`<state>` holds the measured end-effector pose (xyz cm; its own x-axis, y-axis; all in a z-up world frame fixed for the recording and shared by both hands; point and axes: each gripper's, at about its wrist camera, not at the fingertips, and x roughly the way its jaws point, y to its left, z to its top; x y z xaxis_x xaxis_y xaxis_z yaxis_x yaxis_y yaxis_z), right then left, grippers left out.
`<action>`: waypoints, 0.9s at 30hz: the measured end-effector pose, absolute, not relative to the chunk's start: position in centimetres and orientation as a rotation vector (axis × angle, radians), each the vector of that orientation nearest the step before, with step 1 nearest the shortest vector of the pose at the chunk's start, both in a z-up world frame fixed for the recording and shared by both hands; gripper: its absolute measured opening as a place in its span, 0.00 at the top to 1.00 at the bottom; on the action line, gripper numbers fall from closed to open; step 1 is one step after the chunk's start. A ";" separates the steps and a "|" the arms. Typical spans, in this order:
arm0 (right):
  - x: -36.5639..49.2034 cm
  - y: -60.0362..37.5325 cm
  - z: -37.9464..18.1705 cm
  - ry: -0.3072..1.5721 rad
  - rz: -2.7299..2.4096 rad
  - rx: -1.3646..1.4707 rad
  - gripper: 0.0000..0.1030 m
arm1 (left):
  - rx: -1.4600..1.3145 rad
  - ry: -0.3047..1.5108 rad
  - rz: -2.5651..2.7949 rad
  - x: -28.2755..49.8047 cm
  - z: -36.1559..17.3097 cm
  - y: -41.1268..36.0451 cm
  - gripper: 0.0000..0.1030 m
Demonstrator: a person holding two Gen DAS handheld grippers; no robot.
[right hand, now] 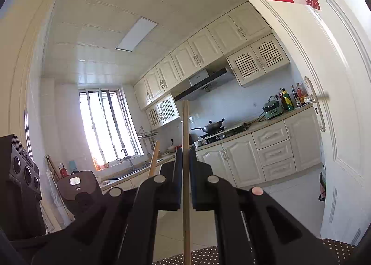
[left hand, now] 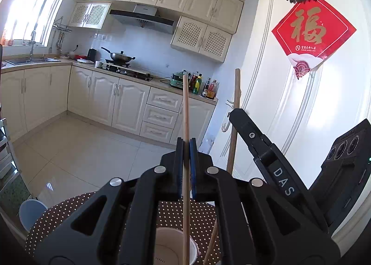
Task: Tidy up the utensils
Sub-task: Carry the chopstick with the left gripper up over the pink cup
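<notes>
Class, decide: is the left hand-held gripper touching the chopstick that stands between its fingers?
Touching. The left wrist view shows the left hand-held gripper shut on the chopstick, both pads pressed against it with no gap.

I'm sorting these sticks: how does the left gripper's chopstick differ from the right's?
The left chopstick looks pale and stands over the paper cup; the right chopstick looks darker brown, with its lower end outside that cup. Both are wooden, roughly upright, each clamped in a shut hand-held gripper.

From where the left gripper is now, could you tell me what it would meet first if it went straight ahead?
Probably nothing nearby: the left gripper, shut on a chopstick, points over open floor toward the distant drawers. Depth is hard to judge.
</notes>
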<state>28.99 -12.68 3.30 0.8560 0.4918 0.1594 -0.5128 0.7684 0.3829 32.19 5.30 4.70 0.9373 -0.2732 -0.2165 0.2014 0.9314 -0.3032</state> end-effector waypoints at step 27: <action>29.5 -11.0 1.0 -0.058 0.507 0.339 0.96 | -0.311 0.304 -0.241 34.1 1.2 6.2 0.95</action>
